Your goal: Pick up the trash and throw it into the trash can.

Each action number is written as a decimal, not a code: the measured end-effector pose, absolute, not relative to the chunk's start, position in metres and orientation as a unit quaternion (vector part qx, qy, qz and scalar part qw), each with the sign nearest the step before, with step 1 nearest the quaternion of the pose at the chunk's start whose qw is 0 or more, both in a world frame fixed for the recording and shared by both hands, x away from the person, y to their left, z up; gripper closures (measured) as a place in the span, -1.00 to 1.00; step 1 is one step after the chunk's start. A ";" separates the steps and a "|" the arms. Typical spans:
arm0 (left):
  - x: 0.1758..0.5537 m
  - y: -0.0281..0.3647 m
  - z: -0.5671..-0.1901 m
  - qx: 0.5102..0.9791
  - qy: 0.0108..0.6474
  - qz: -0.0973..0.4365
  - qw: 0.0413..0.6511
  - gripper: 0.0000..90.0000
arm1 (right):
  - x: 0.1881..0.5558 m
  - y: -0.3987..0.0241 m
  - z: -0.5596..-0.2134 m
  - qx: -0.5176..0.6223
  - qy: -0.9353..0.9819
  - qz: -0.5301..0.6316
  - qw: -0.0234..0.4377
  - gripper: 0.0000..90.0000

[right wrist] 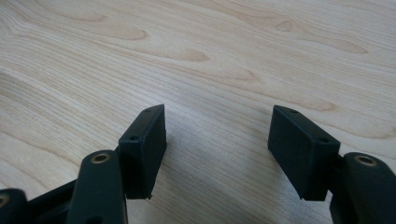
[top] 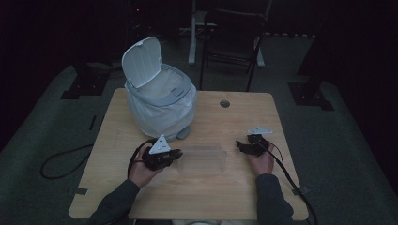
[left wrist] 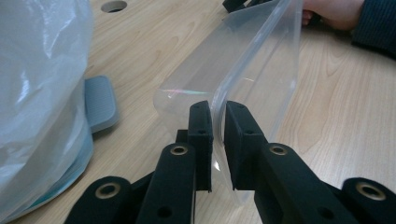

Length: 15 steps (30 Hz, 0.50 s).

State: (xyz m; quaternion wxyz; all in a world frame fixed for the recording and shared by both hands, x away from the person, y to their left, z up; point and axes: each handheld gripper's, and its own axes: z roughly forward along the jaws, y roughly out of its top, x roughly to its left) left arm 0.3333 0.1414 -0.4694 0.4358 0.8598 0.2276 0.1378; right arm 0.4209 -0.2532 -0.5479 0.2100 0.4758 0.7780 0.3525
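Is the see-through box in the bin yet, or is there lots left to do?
Not yet. Done: the bin has its lid open and a white bag fitted. In hand: the left gripper pinches the wall of the clear plastic box, which sits on the table. The right gripper waits open over bare wood. Probably left: lifting the box toward the bin.

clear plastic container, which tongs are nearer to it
Left. The left tongs are clamped on the wall of the clear plastic container at its left end. The right tongs sit open over bare table, just off its right end, not touching.
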 end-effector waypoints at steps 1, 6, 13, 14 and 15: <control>0.334 0.141 -0.469 0.859 0.227 0.135 0.439 0.85 | 0.421 -0.253 -0.548 0.476 0.778 0.353 0.210 -0.19; 0.336 0.147 -0.468 0.850 0.238 0.125 0.453 0.88 | 0.421 -0.253 -0.548 0.476 0.778 0.353 0.210 -0.20; 0.341 0.159 -0.462 0.838 0.255 0.119 0.467 0.89 | 0.421 -0.253 -0.548 0.476 0.778 0.353 0.209 -0.20; 0.341 0.161 -0.461 0.836 0.256 0.117 0.471 0.89 | 0.421 -0.253 -0.548 0.476 0.778 0.353 0.209 -0.20; 0.342 0.162 -0.460 0.833 0.259 0.116 0.475 0.89 | 0.421 -0.253 -0.548 0.476 0.778 0.353 0.209 -0.20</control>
